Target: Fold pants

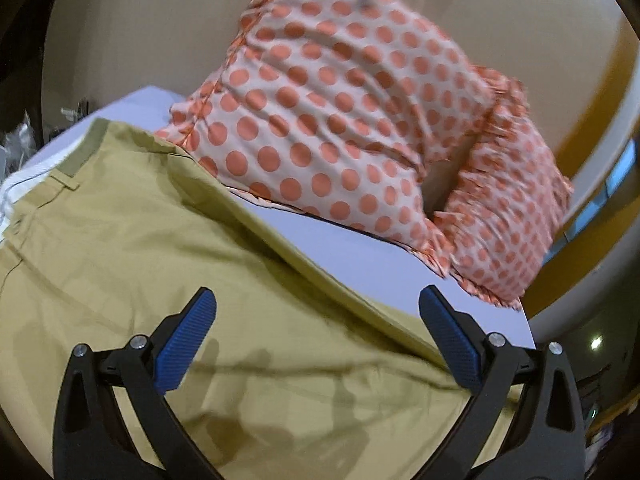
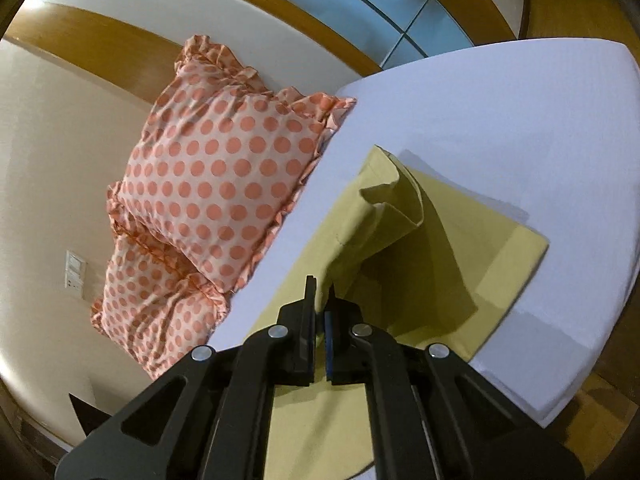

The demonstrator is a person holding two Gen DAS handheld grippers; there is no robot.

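I am finding open sheet (image 2: 500, 120) lying bare beyond and to the right of the pants (image 2: 440, 248). On the left, two dotted pillows (image 2: 216, 176) are crowding the bed edge, standing against the wall (image 2: 52, 152). In my left view a pillow (image 1: 340, 112) is rising just behind the pants (image 1: 160, 260), leaving only a bare strip of sheet (image 1: 360, 256) between them.

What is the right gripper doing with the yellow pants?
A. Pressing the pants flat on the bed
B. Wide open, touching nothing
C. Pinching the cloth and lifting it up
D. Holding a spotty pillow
C: in the right wrist view, the right gripper has its fingers closed on a fold of the pants, and the cloth rises off the bed up to them.
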